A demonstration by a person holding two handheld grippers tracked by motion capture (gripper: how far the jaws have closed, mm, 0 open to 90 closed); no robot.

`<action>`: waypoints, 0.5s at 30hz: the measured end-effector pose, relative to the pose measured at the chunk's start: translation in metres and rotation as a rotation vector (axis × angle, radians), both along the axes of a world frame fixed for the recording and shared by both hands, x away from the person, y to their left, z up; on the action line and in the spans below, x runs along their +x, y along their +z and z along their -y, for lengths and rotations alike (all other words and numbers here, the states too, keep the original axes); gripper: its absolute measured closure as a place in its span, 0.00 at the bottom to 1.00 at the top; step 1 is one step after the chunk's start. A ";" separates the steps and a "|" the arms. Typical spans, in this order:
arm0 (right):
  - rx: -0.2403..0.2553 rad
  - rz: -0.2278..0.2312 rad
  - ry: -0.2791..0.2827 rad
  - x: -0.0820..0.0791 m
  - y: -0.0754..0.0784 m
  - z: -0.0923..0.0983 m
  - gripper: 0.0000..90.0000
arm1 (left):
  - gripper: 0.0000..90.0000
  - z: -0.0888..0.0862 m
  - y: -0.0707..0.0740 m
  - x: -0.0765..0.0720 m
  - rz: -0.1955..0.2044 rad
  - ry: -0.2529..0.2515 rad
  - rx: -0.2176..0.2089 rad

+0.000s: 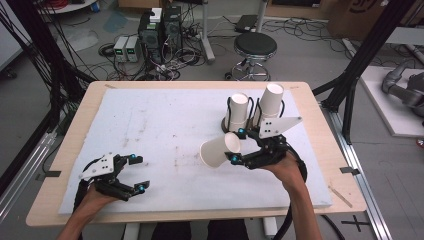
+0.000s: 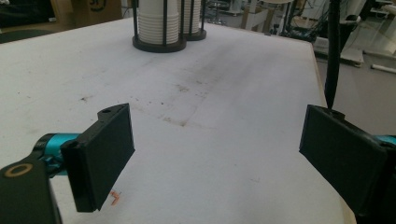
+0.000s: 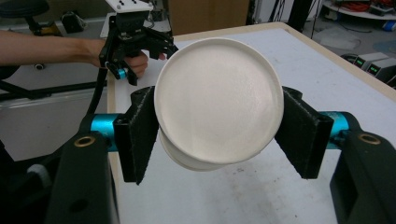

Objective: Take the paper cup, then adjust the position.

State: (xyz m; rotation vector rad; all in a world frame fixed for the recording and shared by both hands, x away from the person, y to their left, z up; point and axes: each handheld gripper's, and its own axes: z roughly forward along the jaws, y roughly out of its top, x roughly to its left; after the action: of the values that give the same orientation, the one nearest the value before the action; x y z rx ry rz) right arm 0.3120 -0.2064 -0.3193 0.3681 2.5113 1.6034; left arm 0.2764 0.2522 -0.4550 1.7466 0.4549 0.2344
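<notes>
Right hand-held gripper (image 1: 235, 145) grasps white paper cup (image 1: 220, 150) sideways above white surface (image 1: 165, 125), near two cup stacks in black holders (image 1: 239, 112). Left hand-held gripper (image 1: 137, 173) released, jaws wide apart, low over surface near front-left edge.

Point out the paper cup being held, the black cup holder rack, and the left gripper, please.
paper cup (image 3: 218, 100): right gripper view, on its flat white base between the jaws.
cup holder rack (image 2: 159, 45): left gripper view, on its black base ring.
left gripper (image 1: 138, 173): high view, midway between its fingertips.
</notes>
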 end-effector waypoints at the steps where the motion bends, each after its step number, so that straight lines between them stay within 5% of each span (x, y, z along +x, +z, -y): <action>1: -0.001 -0.004 0.001 0.000 0.000 0.000 0.39 | 0.11 0.000 0.000 0.000 0.005 0.001 0.002; 15: 0.000 -0.018 0.013 0.003 -0.005 -0.005 0.39 | 0.11 -0.001 0.000 0.000 0.006 0.000 -0.007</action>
State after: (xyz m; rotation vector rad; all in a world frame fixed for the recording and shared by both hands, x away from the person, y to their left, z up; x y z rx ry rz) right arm 0.3147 -0.2013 -0.3243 0.3688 2.5322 1.6117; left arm 0.2759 0.2531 -0.4546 1.7390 0.4508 0.2385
